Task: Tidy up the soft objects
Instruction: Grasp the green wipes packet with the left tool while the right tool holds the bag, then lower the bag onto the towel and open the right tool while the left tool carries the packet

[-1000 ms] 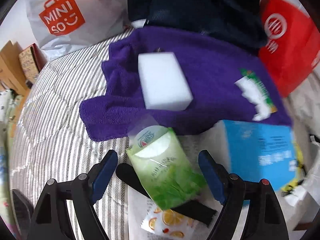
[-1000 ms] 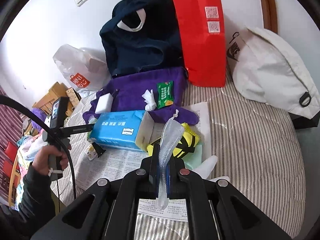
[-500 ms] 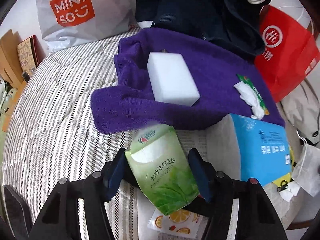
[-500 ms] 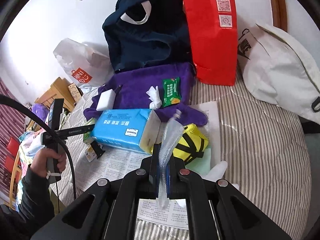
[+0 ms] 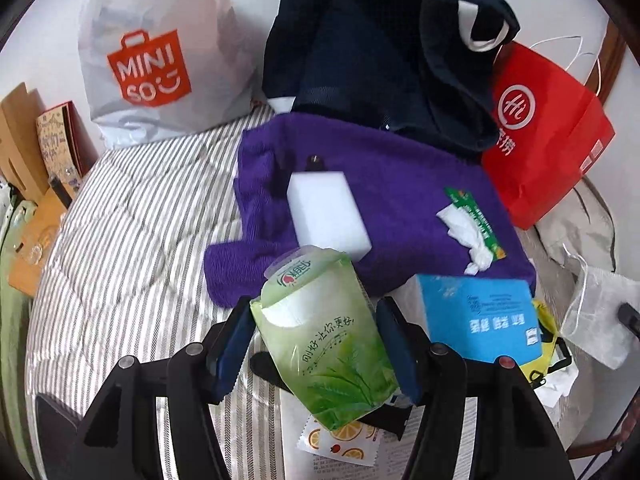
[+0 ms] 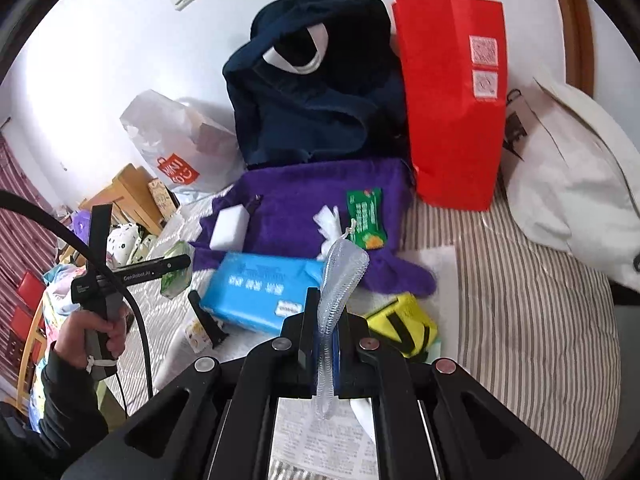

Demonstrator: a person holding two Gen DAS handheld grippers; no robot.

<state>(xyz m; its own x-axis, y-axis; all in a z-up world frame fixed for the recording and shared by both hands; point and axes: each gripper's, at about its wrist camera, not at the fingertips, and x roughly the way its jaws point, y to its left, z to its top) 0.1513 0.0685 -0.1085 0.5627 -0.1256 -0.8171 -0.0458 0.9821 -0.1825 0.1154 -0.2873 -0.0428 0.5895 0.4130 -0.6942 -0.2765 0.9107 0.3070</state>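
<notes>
Soft, even daylight is filling both views, and shadows are staying faint and diffuse. In the right wrist view a bright patch is washing out the white wall (image 6: 72, 92) toward 10 o'clock, while the red paper bag (image 6: 452, 92) is showing saturated colour without glare. In the left wrist view the white sponge (image 5: 326, 210) is overexposing, losing surface detail, and the green tissue pack (image 5: 324, 344) is carrying small specular glints on its wrapper. Fisheye distortion is bending straight lines, and dark vignetting is closing the corners at 2, 4, 8 and 10 o'clock. Slight motion blur is softening the blue tissue pack (image 6: 260, 292).
</notes>
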